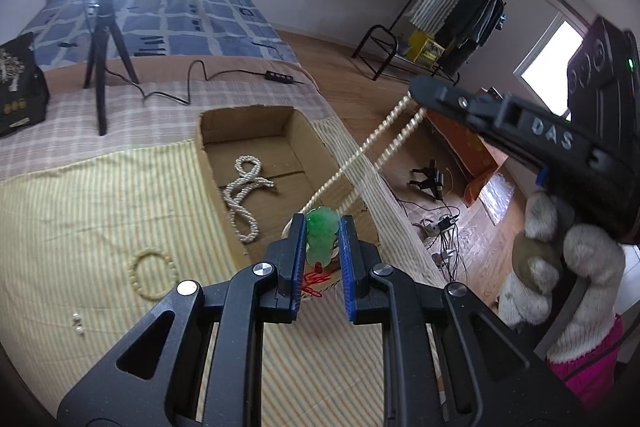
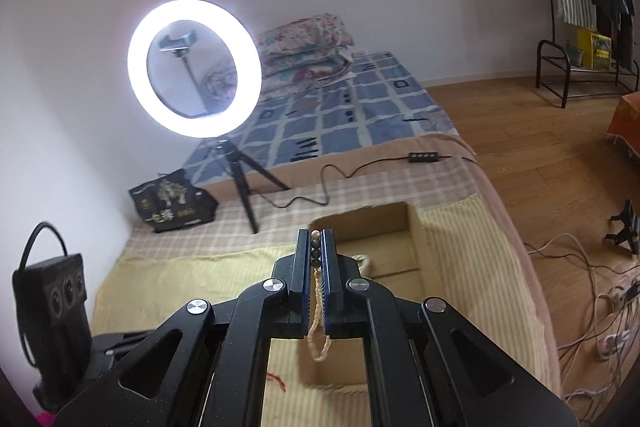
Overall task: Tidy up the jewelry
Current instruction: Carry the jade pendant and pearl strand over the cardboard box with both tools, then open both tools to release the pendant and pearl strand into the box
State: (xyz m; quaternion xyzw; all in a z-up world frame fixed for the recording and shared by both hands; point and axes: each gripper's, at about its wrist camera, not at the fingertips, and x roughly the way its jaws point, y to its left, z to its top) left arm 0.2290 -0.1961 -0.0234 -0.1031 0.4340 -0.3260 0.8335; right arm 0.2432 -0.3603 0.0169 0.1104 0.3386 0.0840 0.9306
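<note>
Matt cardboard box (image 1: pixel 256 147), glossy pearl necklace (image 1: pixel 244 195), translucent green stone pendant (image 1: pixel 322 235), striped woven cloth (image 1: pixel 80 211)

Left tool (image 1: pixel 322 227) clamped; right tool (image 2: pixel 317 247) clamped.

Black left gripper (image 1: pixel 323 227) showing blue-padded jaws, silver screws behind; person's hand (image 1: pixel 560 255) wearing grey knit glove, pink sleeve.

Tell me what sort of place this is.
Most likely a bedroom at home: a bed with folded quilts, a clothes rack hung with garments, and a wooden floor.
</note>
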